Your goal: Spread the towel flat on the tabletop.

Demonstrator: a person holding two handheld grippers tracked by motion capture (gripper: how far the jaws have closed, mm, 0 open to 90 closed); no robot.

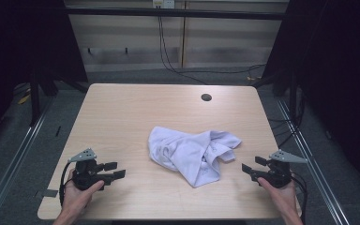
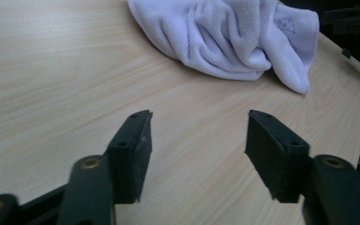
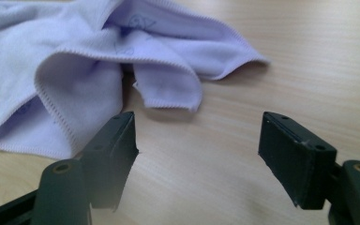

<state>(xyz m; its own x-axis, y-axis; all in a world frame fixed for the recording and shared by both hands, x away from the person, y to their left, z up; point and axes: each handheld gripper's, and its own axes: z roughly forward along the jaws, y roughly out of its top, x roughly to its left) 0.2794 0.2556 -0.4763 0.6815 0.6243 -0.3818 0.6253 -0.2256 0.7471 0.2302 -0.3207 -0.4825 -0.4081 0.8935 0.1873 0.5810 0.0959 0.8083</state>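
High view is showing me one wooden table (image 1: 122, 117) with one crumpled white towel (image 1: 190, 152) lying on it, a little right of the middle and toward my edge. I am holding two tongs, one in each hand. My left tongs (image 1: 115, 169) are hovering near the front left corner, pointing inward at the towel and well apart from it. My right tongs (image 1: 252, 167) are hovering near the front right corner, pointing back at the towel and sitting closer to it, though not touching. One round dark hole (image 1: 206, 97) is sitting in the tabletop toward the far edge.

Left gripper view is looking along my left tongs (image 2: 197, 140): the two black jaws are standing apart with nothing but bare wood between them, and the towel (image 2: 225, 37) is lying beyond them at the top of the picture. A small printed face is showing on one fold near its right edge.

Right gripper view is looking along my right tongs (image 3: 197, 150): these two jaws are also standing apart and gripping nothing. The towel (image 3: 75, 70) is lying just ahead and to the left, its stitched hem curling near the left jaw.
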